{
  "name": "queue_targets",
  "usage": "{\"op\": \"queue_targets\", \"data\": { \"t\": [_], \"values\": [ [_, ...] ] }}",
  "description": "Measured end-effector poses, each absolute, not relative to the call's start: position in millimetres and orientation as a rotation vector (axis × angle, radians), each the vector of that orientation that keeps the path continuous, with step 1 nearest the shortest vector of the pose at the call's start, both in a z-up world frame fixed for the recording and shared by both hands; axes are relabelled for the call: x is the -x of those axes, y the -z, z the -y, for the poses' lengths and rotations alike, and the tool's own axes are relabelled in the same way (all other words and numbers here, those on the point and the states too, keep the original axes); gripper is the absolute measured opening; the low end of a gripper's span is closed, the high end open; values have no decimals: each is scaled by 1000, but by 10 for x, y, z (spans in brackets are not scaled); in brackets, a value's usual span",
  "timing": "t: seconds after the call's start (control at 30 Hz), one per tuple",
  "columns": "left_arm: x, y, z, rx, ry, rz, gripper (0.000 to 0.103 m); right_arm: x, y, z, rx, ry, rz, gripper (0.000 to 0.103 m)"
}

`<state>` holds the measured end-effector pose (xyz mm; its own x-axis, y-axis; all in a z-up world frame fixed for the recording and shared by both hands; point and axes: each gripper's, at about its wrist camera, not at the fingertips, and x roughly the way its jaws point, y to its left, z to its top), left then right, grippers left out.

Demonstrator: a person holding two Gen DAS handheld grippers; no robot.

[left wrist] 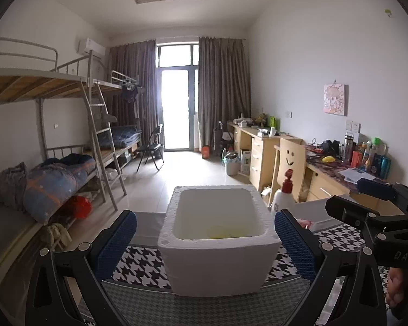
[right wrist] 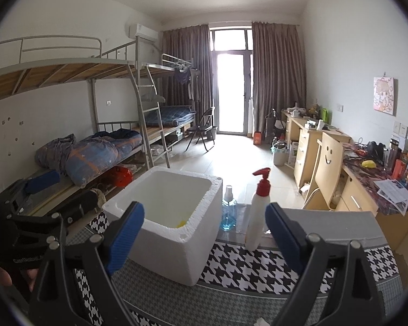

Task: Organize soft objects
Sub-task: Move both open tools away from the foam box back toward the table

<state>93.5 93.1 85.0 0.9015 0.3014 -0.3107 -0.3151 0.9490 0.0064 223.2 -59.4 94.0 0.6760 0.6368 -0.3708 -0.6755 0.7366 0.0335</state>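
White foam box (left wrist: 217, 233) sits dead ahead of the left gripper (left wrist: 205, 240), on the checked cloth (left wrist: 138, 266).
A yellow soft thing (left wrist: 223, 234) lies inside; the right gripper (right wrist: 205, 231), beside the box, is farther; both grippers gape, empty.

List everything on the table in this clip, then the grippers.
Foam box: 1, white, open, on the cloth left of the bottles.
Yellow item: 1, inside the box at the bottom; kind unclear.
Pump bottle: 1, white with red pump, right of the box.
Spray bottle: 1, clear blue, between box and pump bottle.
Cloth: 1, black-white houndstooth, covering the table.
Left gripper: open, empty.
Right gripper: open, empty.
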Motion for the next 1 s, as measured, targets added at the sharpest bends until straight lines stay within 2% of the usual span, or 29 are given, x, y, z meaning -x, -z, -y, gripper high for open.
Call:
{"op": "queue_targets", "data": {
  "t": [0.57,0.73,1.0],
  "values": [
    [-759,-827,-614,30,-253,-289,102,-2041,-905,1062,56,-706,-342,96],
    [-723,-787,-551,37,-230,-293,102,-2000,-864,1146,45,-697,-335,101],
    [-665,-731,-433,37,-200,-284,102,-1962,-830,1278,30,-687,-327,102]
  ]
}}
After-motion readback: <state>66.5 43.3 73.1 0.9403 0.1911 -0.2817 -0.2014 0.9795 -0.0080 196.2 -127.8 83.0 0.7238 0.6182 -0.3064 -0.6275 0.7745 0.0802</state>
